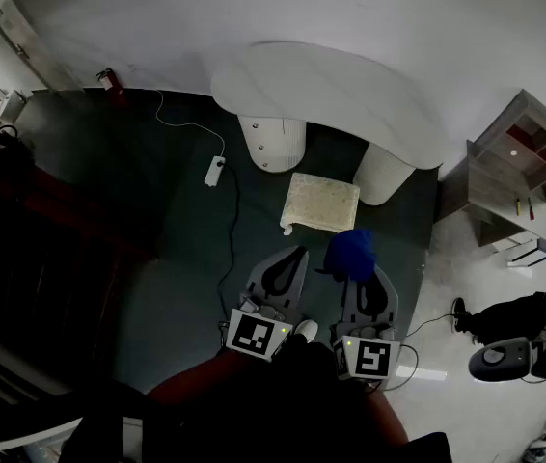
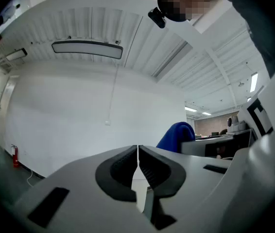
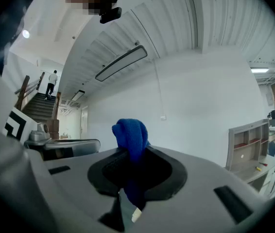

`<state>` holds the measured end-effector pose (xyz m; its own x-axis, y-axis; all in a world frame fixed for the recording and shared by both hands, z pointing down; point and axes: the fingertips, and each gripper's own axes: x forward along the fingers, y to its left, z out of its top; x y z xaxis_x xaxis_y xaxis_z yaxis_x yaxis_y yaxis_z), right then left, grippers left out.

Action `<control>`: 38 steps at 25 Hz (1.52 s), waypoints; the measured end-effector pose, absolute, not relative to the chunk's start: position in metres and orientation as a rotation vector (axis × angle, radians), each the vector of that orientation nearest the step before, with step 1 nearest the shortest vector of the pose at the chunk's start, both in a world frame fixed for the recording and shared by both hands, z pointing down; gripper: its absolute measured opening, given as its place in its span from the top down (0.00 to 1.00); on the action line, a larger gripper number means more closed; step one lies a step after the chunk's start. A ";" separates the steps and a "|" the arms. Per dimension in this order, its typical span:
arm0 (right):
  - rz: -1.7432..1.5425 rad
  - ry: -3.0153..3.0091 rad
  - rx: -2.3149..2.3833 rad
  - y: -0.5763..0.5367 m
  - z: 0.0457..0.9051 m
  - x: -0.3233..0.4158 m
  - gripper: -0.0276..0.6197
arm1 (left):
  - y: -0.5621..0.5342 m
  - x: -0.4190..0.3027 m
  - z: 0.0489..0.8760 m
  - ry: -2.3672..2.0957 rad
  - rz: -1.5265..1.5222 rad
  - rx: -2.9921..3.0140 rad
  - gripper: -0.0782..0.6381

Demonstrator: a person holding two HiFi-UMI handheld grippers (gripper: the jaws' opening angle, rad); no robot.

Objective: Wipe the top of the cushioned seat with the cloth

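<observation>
The right claw (image 3: 133, 171) is clamping a bunched blue cloth (image 3: 130, 132), whose free end is sticking up past the tips. The left claw (image 2: 138, 165) is sitting closed on nothing. In the head view both are hovering at lower centre, near the cream cushioned seat (image 1: 321, 203) standing on the dark floor (image 1: 196, 220) at mid-frame. A good wipe probably means tipping the right claw down, pressing the cloth flat on the top, and sweeping edge to edge.

One cloth (image 1: 352, 251); one seat (image 1: 322, 203); two grippers (image 1: 298, 256) (image 1: 360, 273)
</observation>
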<state>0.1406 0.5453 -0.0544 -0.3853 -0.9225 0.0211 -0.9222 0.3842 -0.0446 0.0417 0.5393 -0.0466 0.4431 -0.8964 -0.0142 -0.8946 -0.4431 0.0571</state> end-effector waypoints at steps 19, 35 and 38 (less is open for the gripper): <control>-0.257 2.514 -1.545 0.540 -0.046 0.179 0.82 | 0.530 0.041 -0.029 -1.739 0.023 2.582 0.86; -0.321 2.535 -1.701 0.410 -0.020 0.147 0.82 | 0.391 -0.009 0.002 -1.656 -0.020 2.531 0.86; -0.273 2.559 -1.732 0.371 -0.021 0.130 0.82 | 0.357 -0.016 0.009 -1.598 0.005 2.553 0.86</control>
